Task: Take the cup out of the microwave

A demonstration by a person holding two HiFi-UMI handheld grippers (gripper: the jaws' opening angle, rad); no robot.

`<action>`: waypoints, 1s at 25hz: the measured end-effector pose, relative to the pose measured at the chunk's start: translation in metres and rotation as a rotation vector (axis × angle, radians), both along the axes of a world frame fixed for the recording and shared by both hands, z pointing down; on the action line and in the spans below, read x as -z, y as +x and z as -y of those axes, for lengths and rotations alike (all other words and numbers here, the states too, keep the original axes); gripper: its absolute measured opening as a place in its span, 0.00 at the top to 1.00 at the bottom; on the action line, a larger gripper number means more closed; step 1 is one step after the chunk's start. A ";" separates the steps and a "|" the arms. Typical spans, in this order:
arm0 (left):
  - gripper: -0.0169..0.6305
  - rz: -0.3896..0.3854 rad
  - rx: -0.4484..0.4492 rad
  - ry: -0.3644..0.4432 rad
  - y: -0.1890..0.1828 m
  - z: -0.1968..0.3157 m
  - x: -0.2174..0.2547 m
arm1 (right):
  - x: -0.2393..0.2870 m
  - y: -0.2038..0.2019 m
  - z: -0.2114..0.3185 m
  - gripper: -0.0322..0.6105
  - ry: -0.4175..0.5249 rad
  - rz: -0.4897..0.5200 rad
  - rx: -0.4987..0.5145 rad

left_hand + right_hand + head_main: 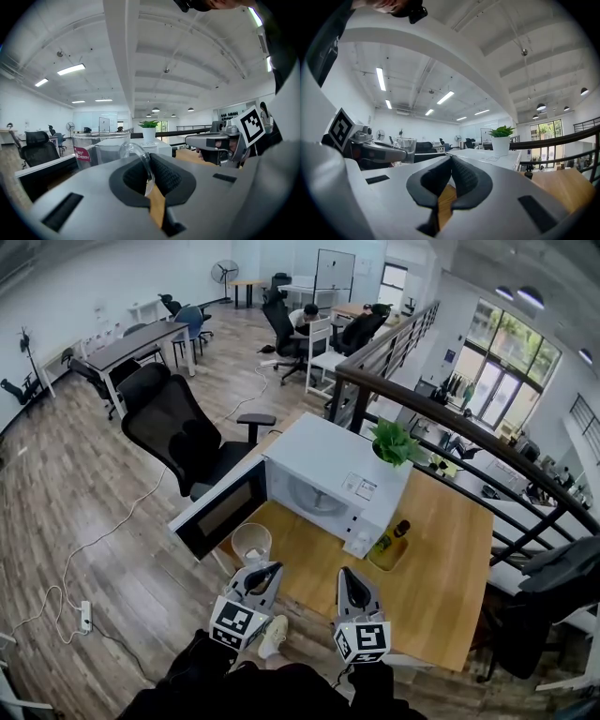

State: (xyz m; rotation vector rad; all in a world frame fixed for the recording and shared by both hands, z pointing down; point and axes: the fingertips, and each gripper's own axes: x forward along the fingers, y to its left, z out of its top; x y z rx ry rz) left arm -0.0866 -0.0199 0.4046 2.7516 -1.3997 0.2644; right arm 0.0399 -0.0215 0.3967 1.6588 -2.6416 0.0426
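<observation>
step: glass cup seemingly clear of microwave, lower-left centre | left tool pinching its handle | right tool closed, empty | next: steady set-down on counter

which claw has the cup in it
The left claw: it is shut on the glass handle of the clear cup. The right claw is shut too, but with nothing between its pads.

Clear cup w/ red label, white microwave, light-wood table, green plant, blk mesh chair
</observation>
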 end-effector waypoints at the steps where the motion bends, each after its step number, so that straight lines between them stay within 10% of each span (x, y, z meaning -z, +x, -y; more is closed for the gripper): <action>1: 0.94 0.001 -0.001 0.000 0.000 -0.001 0.001 | 0.001 0.000 -0.001 0.93 0.000 0.001 -0.001; 25: 0.94 -0.005 -0.010 0.007 0.000 0.001 0.001 | 0.000 -0.007 -0.001 0.93 0.002 -0.011 0.009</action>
